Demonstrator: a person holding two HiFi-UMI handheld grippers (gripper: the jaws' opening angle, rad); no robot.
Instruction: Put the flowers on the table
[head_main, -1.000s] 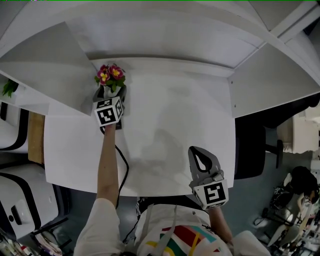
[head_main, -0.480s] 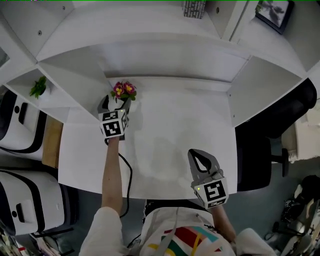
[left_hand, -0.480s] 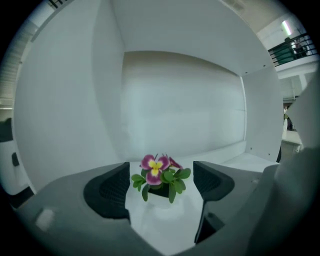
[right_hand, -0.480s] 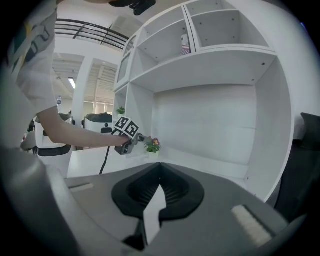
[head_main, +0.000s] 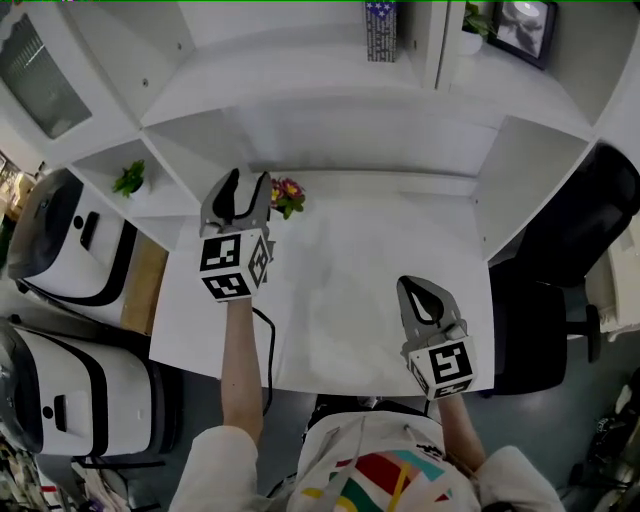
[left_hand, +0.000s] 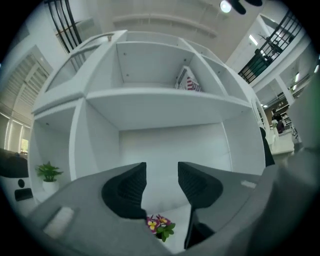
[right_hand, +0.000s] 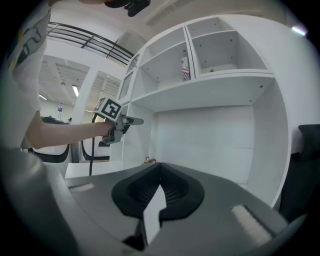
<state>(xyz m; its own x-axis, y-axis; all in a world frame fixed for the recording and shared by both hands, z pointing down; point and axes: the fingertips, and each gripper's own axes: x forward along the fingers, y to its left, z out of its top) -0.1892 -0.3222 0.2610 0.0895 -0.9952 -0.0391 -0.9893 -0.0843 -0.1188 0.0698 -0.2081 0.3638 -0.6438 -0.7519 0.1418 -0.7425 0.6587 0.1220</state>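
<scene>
The small pot of pink and yellow flowers (head_main: 287, 192) (left_hand: 159, 227) stands on the white table (head_main: 370, 260), near its back edge under the white shelf unit (head_main: 330, 90). The left gripper (head_main: 248, 181) (left_hand: 161, 176) hangs above and just left of the blooms, its jaws closing on nothing. The right gripper (head_main: 424, 294) (right_hand: 159, 187), clenched and empty, hovers over the table's front right.
</scene>
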